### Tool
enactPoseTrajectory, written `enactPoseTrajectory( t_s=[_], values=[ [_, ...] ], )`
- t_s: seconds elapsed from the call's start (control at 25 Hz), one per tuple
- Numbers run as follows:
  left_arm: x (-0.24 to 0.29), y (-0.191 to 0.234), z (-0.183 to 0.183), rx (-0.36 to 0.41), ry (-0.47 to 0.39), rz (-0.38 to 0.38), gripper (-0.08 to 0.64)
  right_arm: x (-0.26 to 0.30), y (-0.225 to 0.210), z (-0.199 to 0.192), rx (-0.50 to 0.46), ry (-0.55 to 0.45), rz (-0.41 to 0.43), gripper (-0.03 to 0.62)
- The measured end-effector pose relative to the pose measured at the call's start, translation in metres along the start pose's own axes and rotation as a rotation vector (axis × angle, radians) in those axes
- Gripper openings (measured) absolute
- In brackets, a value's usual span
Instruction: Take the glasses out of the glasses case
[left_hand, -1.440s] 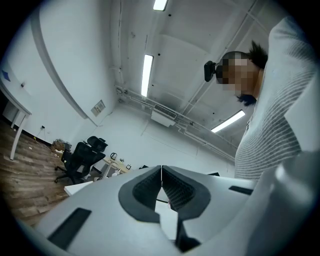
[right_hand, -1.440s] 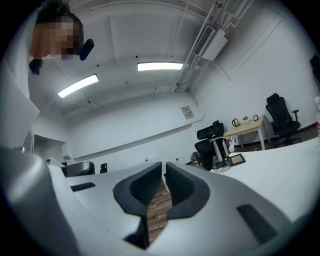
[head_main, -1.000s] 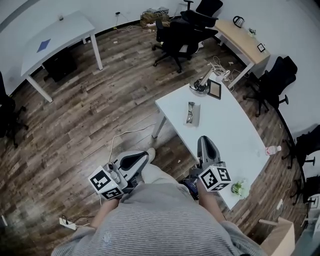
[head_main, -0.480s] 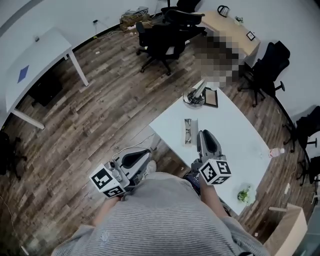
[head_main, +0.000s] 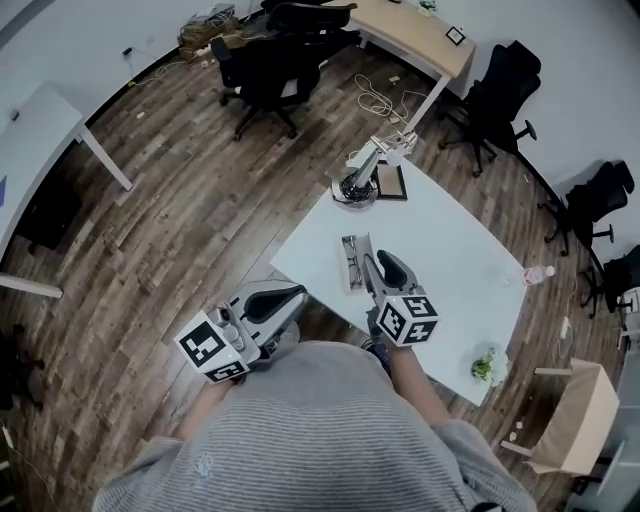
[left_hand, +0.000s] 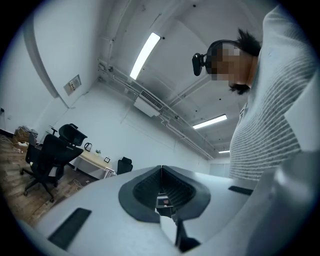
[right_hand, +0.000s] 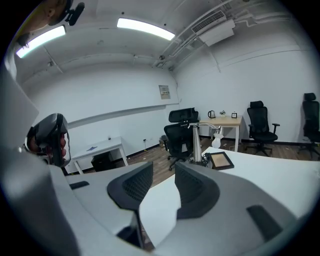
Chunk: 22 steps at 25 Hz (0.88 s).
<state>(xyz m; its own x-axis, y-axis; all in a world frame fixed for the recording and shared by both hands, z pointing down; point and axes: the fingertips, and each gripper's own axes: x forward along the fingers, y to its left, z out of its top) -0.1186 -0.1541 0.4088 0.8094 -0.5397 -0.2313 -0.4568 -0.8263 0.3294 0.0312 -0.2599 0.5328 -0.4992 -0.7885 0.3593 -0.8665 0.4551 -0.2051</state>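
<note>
An open grey glasses case (head_main: 347, 283) lies near the front left edge of the white table (head_main: 450, 250), with dark-framed glasses (head_main: 350, 258) in it. My right gripper (head_main: 373, 262) hovers just right of the case. In the right gripper view its jaws (right_hand: 163, 172) stand open; they have just been opening and nothing is between them. The case is hidden below the jaws in that view. My left gripper (head_main: 298, 294) is off the table's left side, over the wooden floor, with its jaws shut and empty (left_hand: 161, 169).
At the table's far end stand a desk lamp (head_main: 358, 180) and a framed picture (head_main: 391, 182). A bottle (head_main: 537, 273) and a small plant (head_main: 487, 368) sit at its right edge. Office chairs (head_main: 265, 60), a wooden desk (head_main: 410, 30) and a cardboard box (head_main: 570, 420) surround it.
The person has stepped up to the table. My right gripper has moved forward and down beside the case, and its jaws have opened. The left gripper has moved forward too.
</note>
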Motion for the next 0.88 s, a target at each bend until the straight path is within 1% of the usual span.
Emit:
enactPoseTrajectory(
  t_s=[0.16,0.28,0.36,0.68,0.88],
  values=[
    [0.008,0.016,0.01,-0.012,-0.001,-0.046,0.014,0.018,-0.011,-0.025,-0.026,0.124,-0.041,0.126],
    [0.008,0.028,0.02,-0.013,0.002,-0.063,0.014,0.03,-0.023,-0.047,-0.08,0.242,-0.082,0.126],
    [0.004,0.037,0.026,-0.02,-0.008,-0.064,0.013,0.037,-0.028,-0.06,-0.112,0.301,-0.092,0.126],
    [-0.005,0.057,0.024,-0.068,0.007,-0.082,0.014,0.064,-0.042,-0.093,-0.185,0.449,-0.157,0.126],
    [-0.003,0.06,0.023,-0.078,0.021,-0.11,0.014,0.076,-0.054,-0.116,-0.21,0.548,-0.196,0.126]
  ],
)
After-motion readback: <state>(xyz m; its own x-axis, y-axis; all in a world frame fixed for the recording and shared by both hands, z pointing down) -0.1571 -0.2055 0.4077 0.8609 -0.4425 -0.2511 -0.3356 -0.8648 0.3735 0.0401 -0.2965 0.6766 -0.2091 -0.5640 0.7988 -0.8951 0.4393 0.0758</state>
